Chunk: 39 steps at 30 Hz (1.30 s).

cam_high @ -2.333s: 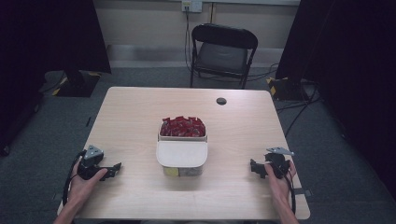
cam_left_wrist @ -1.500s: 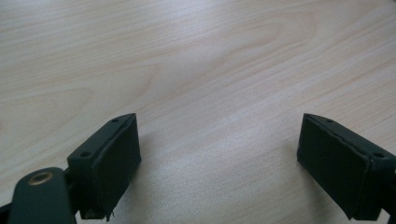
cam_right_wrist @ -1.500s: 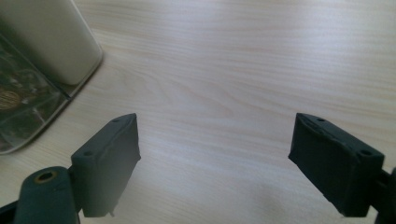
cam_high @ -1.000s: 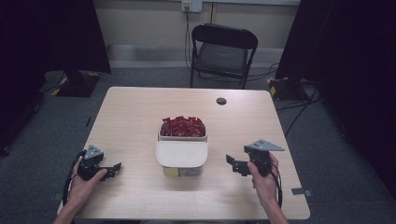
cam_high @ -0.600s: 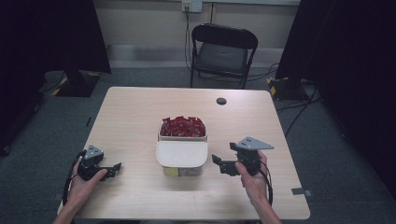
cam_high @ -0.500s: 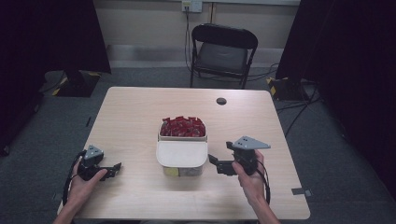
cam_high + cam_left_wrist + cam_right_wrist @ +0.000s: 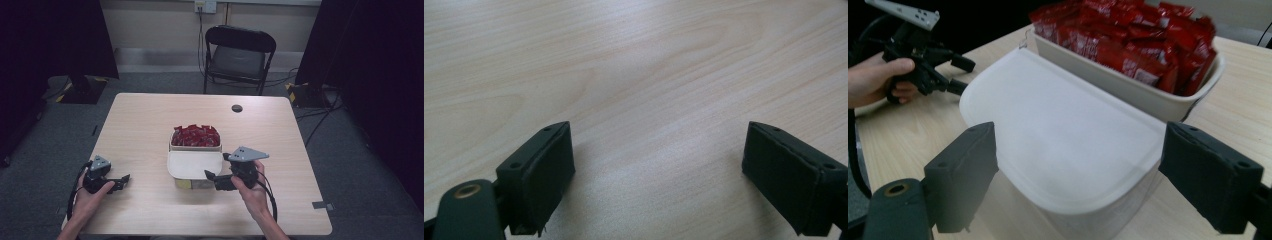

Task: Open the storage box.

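A white bin [image 7: 172, 146] full of red sachets [image 7: 195, 135] stands at the table's middle. Against its near side sits a white container with a closed lid [image 7: 193, 165]. My right gripper [image 7: 218, 167] is just right of that container, open, pointing left at it. In the right gripper view the lid [image 7: 1063, 135] lies ahead of the open fingers [image 7: 965, 175], untouched, with the sachets [image 7: 1128, 40] behind. My left gripper [image 7: 121, 181] rests open near the front left of the table. In its own view the left gripper [image 7: 659, 145] has bare wood between its pads.
A small black round object [image 7: 237, 108] lies near the table's far edge. A black folding chair [image 7: 239, 55] stands beyond the table. The person's left hand with the left gripper [image 7: 960, 75] appears at the upper left of the right gripper view.
My right gripper has moved left from the table's right side to the white container, a little higher than before. The left gripper has stayed put.
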Each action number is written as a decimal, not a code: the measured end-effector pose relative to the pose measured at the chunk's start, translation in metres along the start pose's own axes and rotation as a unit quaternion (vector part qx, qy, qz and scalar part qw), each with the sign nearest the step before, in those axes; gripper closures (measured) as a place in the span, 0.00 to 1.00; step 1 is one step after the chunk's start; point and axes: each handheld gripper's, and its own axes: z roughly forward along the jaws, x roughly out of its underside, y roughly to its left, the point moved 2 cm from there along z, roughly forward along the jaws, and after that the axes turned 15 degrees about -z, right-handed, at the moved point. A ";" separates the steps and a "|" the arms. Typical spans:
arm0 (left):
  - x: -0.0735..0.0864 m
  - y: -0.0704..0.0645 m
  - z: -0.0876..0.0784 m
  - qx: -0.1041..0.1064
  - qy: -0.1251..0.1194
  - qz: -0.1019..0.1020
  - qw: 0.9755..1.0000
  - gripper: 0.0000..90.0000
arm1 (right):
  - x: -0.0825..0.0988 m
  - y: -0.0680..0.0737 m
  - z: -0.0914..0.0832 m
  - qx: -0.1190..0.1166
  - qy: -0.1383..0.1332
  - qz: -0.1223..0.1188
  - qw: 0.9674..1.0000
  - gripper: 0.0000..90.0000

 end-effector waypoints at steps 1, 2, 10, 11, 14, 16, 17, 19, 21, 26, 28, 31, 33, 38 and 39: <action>0.000 0.000 0.000 0.000 0.000 0.000 1.000 0.14 | 0.000 0.000 0.000 0.000 0.000 0.000 1.000 0.16; 0.000 0.000 0.000 0.001 0.000 -0.002 1.000 0.14 | 0.001 0.001 0.001 -0.002 0.002 -0.001 1.000 0.16; 0.000 0.000 0.000 0.001 0.000 -0.001 1.000 0.14 | 0.023 0.004 0.007 -0.001 0.034 -0.011 0.999 0.16; 0.000 0.000 0.000 0.001 0.000 -0.001 1.000 0.14 | 0.023 0.004 0.007 -0.001 0.034 -0.011 0.999 0.16; 0.000 0.000 0.000 0.001 0.000 -0.002 1.000 0.14 | 0.032 0.005 0.011 -0.007 0.042 -0.012 0.999 0.16; 0.000 0.000 0.000 0.000 0.000 0.000 1.000 0.14 | 0.034 0.005 0.012 -0.006 0.044 -0.013 0.999 0.16; 0.000 0.000 0.000 0.000 0.000 0.000 1.000 0.14 | 0.037 0.005 0.015 -0.007 0.049 -0.015 0.999 0.16; 0.000 0.000 0.000 0.000 0.000 0.000 1.000 0.14 | 0.039 0.005 0.018 -0.008 0.050 -0.012 0.999 0.16; 0.000 0.000 0.000 0.000 0.000 -0.001 1.000 0.14 | 0.040 0.004 0.021 -0.006 0.051 -0.012 0.999 0.16; 0.000 0.000 0.000 0.001 0.000 -0.002 1.000 0.14 | 0.041 0.002 0.026 0.000 0.050 -0.002 0.999 0.16; 0.000 0.000 0.000 0.000 0.000 0.000 1.000 0.14 | 0.040 0.000 0.026 -0.001 0.047 0.002 0.999 0.16; 0.000 0.000 0.000 0.001 0.000 -0.002 1.000 0.14 | 0.041 -0.001 0.027 -0.004 0.048 0.005 0.999 0.15; 0.000 0.000 0.000 0.001 0.000 -0.002 1.000 0.14 | 0.040 0.000 0.027 -0.004 0.044 0.005 0.999 0.15; 0.000 0.000 0.000 0.000 0.000 -0.002 1.000 0.14 | 0.035 0.000 0.023 -0.003 0.034 0.006 0.999 0.15; 0.000 0.000 0.000 0.000 0.000 0.000 1.000 0.14 | 0.034 -0.001 0.022 -0.005 0.031 0.006 0.999 0.16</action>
